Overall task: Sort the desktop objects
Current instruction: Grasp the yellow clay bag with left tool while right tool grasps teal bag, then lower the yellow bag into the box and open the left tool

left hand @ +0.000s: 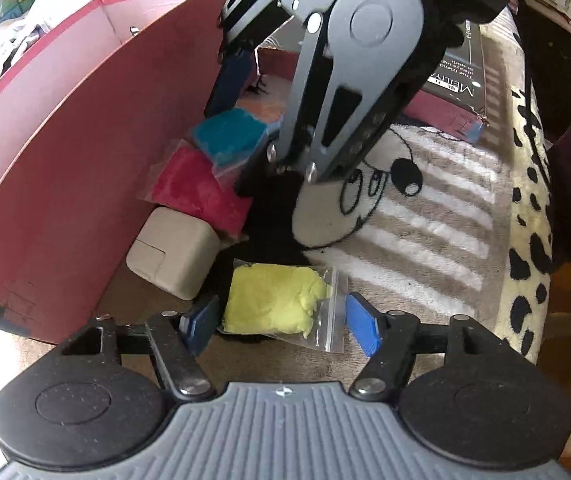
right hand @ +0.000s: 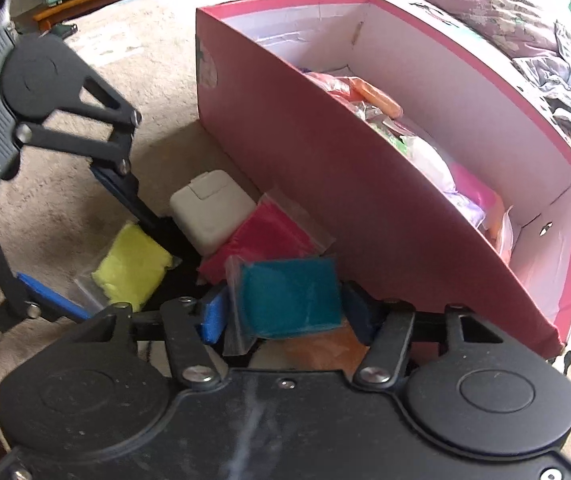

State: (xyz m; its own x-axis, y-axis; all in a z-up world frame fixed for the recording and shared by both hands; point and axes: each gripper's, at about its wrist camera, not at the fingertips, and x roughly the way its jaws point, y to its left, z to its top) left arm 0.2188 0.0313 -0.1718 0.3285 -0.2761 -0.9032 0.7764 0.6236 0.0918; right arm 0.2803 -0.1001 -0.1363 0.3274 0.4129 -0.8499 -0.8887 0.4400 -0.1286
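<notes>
A yellow clay bag (left hand: 275, 300) lies on the rug between the blue pads of my left gripper (left hand: 281, 324); the jaws are wide, one pad at each side of the bag. It also shows in the right wrist view (right hand: 129, 266). My right gripper (right hand: 281, 310) has its pads against both sides of a teal clay bag (right hand: 291, 298), also seen in the left wrist view (left hand: 227, 136). A red clay bag (left hand: 199, 190) and an orange one (right hand: 317, 350) lie beside it. The pink box (right hand: 365, 200) holds several bagged pieces.
A white power adapter (left hand: 175, 250) sits against the pink box wall (left hand: 73, 140), between the yellow and red bags. A dark-lidded box (left hand: 455, 80) lies behind on the cartoon-print rug (left hand: 425, 220). Bedding lies beyond the pink box (right hand: 525, 20).
</notes>
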